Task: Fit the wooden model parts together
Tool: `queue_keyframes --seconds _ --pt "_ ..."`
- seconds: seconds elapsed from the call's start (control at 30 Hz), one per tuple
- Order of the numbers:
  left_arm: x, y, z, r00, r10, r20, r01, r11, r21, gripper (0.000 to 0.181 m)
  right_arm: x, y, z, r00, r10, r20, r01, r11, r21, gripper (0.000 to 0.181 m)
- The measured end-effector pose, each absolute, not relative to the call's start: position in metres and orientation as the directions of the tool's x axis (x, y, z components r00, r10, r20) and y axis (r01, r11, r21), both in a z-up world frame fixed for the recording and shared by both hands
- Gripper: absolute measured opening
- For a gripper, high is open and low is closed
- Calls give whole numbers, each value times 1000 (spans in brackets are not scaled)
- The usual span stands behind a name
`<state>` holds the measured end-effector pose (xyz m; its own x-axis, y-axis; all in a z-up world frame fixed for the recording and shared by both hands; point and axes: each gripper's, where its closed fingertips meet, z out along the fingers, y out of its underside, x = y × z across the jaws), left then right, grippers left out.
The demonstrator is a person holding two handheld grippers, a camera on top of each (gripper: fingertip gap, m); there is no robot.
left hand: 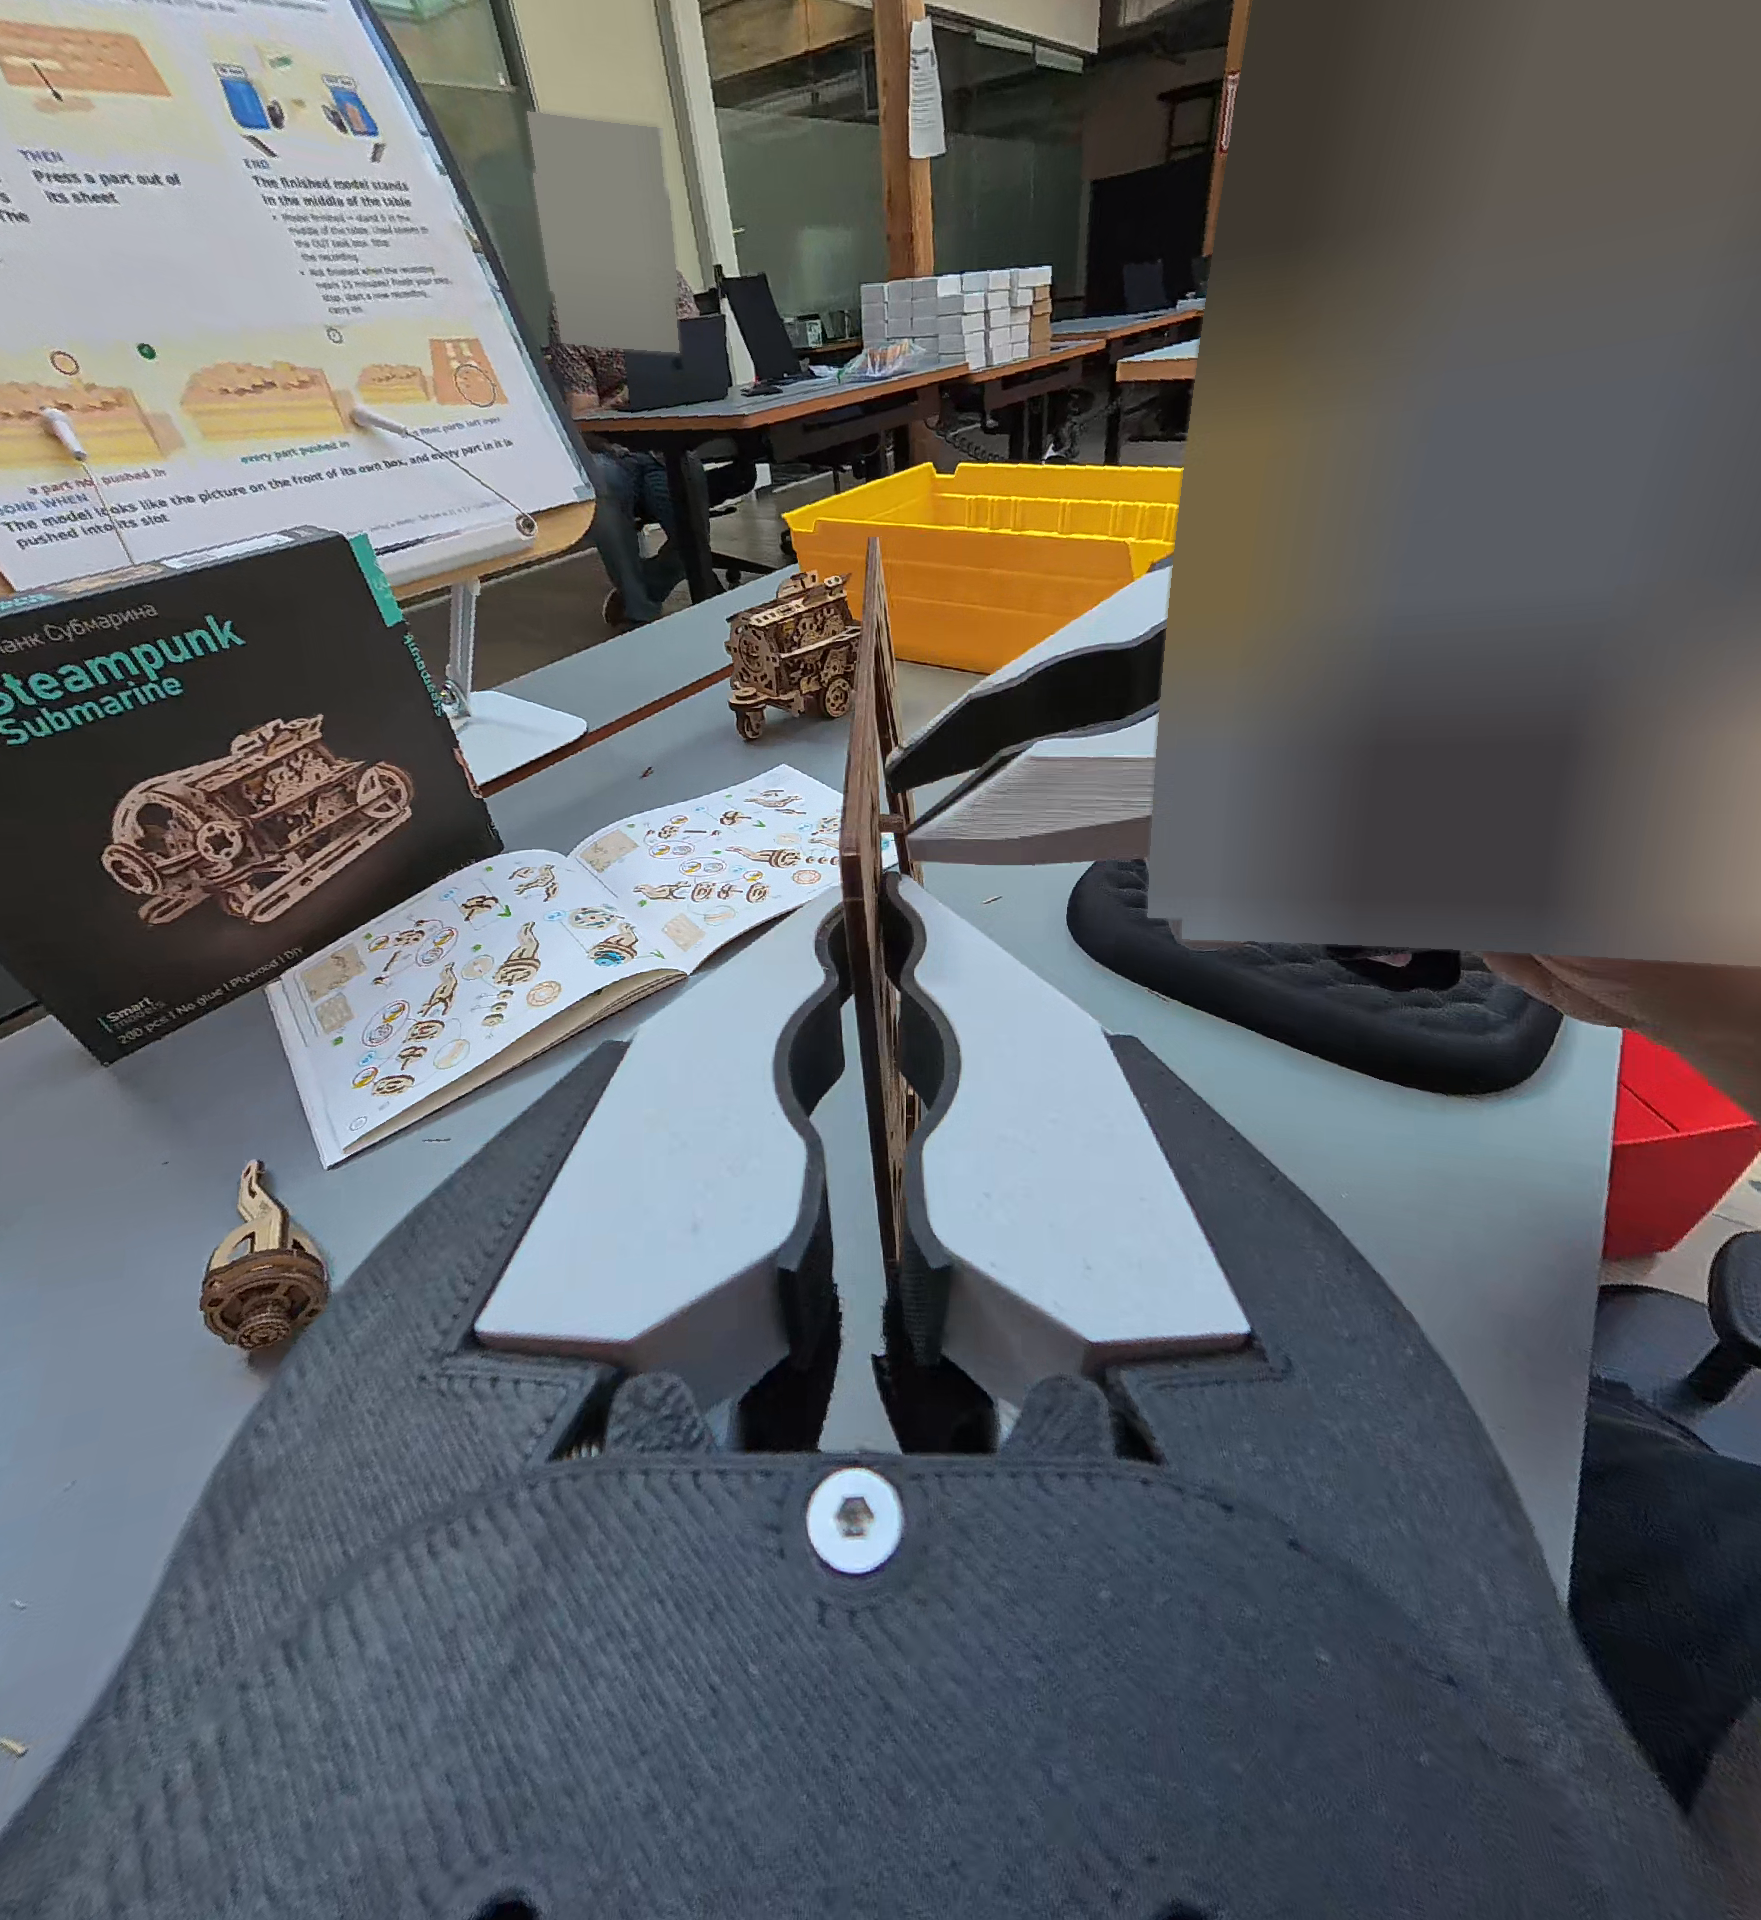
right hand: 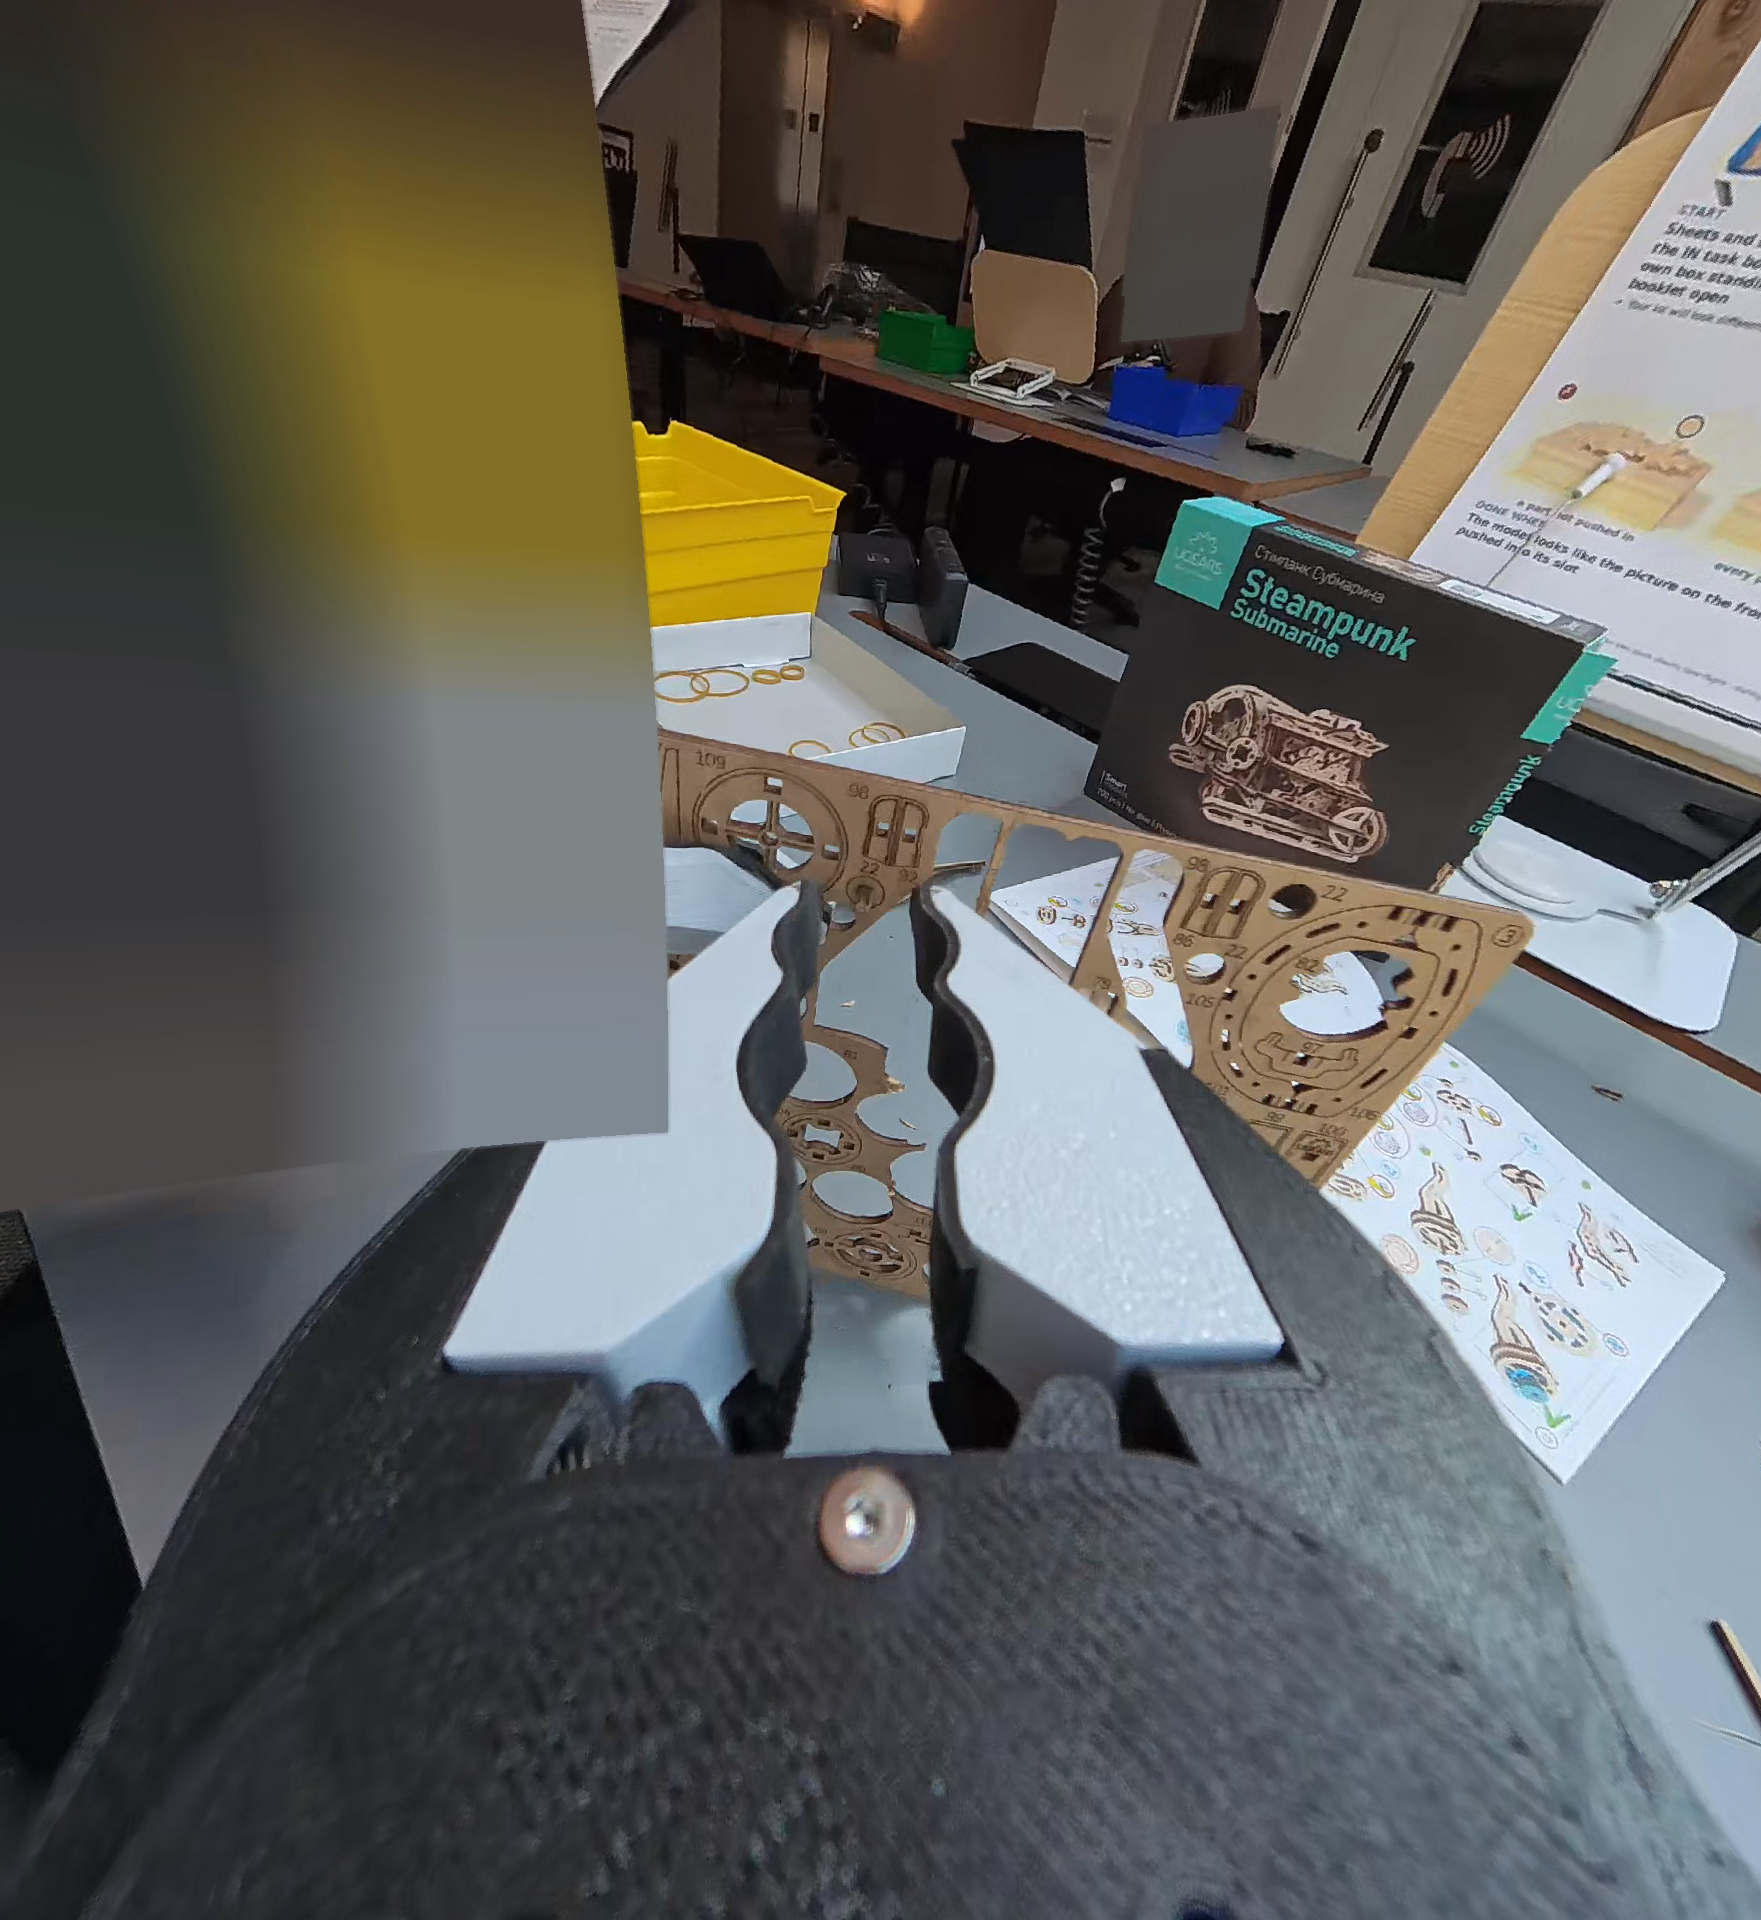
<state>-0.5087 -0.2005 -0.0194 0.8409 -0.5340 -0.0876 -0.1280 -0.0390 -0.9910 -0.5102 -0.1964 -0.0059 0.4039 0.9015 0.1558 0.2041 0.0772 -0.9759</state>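
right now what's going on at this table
A person is working a wooden model kit with two handheld grippers. The left gripper is shut on a plywood sheet, holding it upright on edge. The right gripper is open with its tips at the sheet, apparently to press a part out. A half-built model and open booklet lie beyond.

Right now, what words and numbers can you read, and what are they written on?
I don't read writing out, but here is where it sits:
Black and teal kit box: big teal lettering on the front, small print below.
White instruction board: printed lines beside pictures.
Wooden parts sheet: small engraved numbers by the parts.
Open booklet: marks too small to read.
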Motion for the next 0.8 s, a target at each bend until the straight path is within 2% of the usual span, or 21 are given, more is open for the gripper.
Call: queue_keyframes --seconds 0.03,0.13,0.33,0.8 --pt "-508 -201 -19 842 -534 -82 -123 -43 -991 1 -511 -197 -7 402 904 149 206 70 -976 15" --pt "-508 -201 -19 840 -538 -73 -116 -46 -992 1 -510 -197 -6 400 906 136 192 62 -979 3" --pt "-507 -201 -19 844 -532 -74 -117 -47 -992 1 -510 -196 -7 408 898 163 220 76 -972 7" --pt "-509 -215 -20 860 -502 -89 -118 -27 -993 1 -481 -219 -17 380 904 194 222 115 -968 1"
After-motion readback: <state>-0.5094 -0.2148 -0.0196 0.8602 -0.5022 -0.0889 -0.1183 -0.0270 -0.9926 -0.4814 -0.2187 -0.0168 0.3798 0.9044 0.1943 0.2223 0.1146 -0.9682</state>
